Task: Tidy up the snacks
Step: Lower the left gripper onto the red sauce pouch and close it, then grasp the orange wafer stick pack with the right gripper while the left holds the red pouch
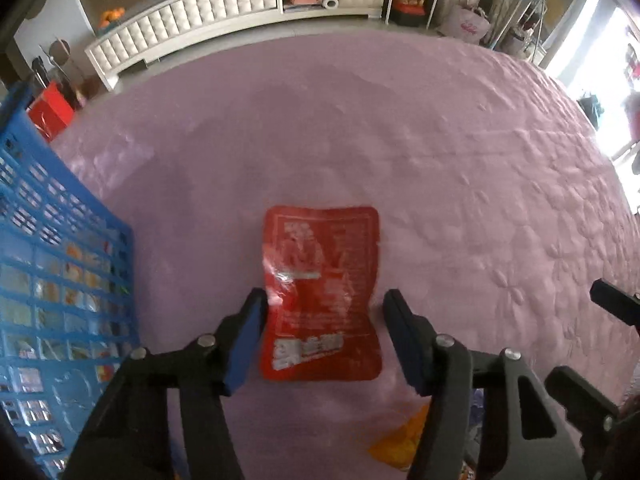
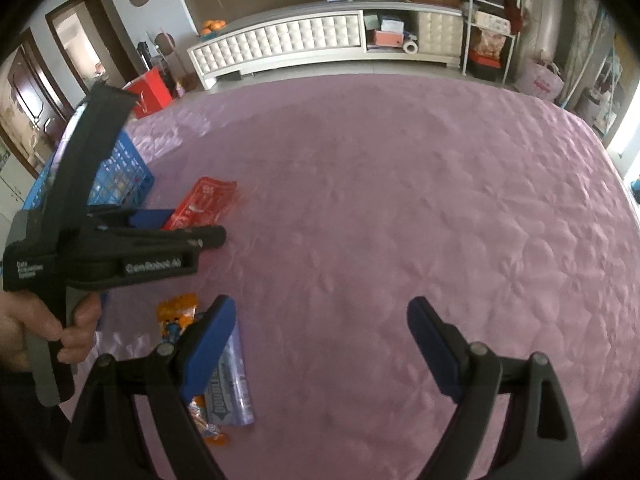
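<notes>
A red snack packet [image 1: 320, 292] lies flat on the purple bedspread [image 1: 440, 160]. My left gripper [image 1: 326, 300] points down over it with the packet's lower half between its jaws. The left pad is at the packet's edge and the right pad stands off it, so it is open. The right wrist view shows the same gripper [image 2: 188, 226] held by a hand, over the red packet [image 2: 200, 204]. My right gripper [image 2: 320, 308] hangs open above bare bedspread, empty. A purple packet [image 2: 232, 384] and an orange packet [image 2: 178, 316] lie by its left finger.
A blue lattice basket [image 1: 60, 280] with several snacks inside stands left of the red packet, also seen as the basket [image 2: 120, 176] in the right wrist view. An orange packet [image 1: 400, 440] lies under my left gripper's right arm. A white padded cabinet [image 2: 300, 40] is beyond the bed.
</notes>
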A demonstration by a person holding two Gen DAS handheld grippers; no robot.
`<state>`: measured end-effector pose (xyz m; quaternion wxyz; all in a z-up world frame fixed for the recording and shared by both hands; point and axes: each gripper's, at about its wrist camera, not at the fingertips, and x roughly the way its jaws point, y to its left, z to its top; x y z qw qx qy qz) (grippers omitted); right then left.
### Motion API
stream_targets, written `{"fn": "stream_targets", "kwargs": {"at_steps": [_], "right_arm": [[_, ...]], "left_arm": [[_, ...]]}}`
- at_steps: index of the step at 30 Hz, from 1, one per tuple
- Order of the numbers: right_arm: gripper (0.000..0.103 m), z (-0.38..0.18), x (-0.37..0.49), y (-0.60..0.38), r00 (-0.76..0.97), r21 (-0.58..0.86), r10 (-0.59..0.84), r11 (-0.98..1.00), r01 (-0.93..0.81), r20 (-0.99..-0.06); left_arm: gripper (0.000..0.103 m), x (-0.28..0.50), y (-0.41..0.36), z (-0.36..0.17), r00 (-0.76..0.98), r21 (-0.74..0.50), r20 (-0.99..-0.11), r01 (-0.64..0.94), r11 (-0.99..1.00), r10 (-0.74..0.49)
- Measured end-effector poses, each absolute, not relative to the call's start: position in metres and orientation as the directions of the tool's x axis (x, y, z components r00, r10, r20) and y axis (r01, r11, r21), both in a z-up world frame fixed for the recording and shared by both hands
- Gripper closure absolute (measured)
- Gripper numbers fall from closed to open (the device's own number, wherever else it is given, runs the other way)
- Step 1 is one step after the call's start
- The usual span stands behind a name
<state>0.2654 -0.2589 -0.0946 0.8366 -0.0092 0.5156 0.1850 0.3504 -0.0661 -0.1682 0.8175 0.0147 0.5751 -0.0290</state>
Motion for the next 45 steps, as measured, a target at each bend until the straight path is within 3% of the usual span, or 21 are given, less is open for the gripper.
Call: {"fn": "stream_targets", "kwargs": {"at_steps": [3, 6, 8, 20, 30, 40, 45], "right_arm": [[0.013, -0.094, 0.267, -0.263, 0.407, 0.179, 0.298, 0.935, -0.306, -0.863], [0.013, -0.093, 0.267, -0.264, 0.408, 0.186, 0.304, 0.935, -0.303, -0.861], [0.013, -0.093, 0.268, -0.263, 0.410, 0.177, 0.297, 0.936, -0.305, -0.862], [0.013, -0.069, 0.252, -0.252, 0.433, 0.161, 0.300, 0.931, -0.328, -0.850], [0.013, -0.040, 0.212, -0.219, 0.443, 0.124, 0.339, 0.887, -0.446, -0.830], [0.053, -0.073, 0.194, -0.175, 0.316, 0.140, 0.393, 0.788, -0.599, -0.864], [0.060, -0.094, 0.198, -0.162, 0.284, 0.111, 0.362, 0.769, -0.630, -0.888]], "left_arm": [[0.050, 0.348, -0.065, -0.168, 0.336, -0.013, -0.941, 0.057, 0.998, -0.032], [0.076, 0.345, -0.064, -0.165, 0.333, -0.039, -0.942, 0.039, 0.998, -0.050], [0.078, 0.337, -0.068, -0.163, 0.321, -0.062, -0.944, 0.045, 0.997, -0.073], [0.079, 0.256, -0.082, -0.086, 0.480, -0.027, -0.869, 0.187, 0.982, -0.115], [0.079, 0.194, -0.039, -0.044, 0.576, 0.028, -0.814, 0.177, 0.984, -0.081], [0.079, 0.140, -0.016, -0.051, 0.562, -0.052, -0.819, 0.132, 0.990, -0.118], [0.079, 0.131, -0.020, -0.069, 0.530, -0.063, -0.840, 0.123, 0.990, -0.119]]}}
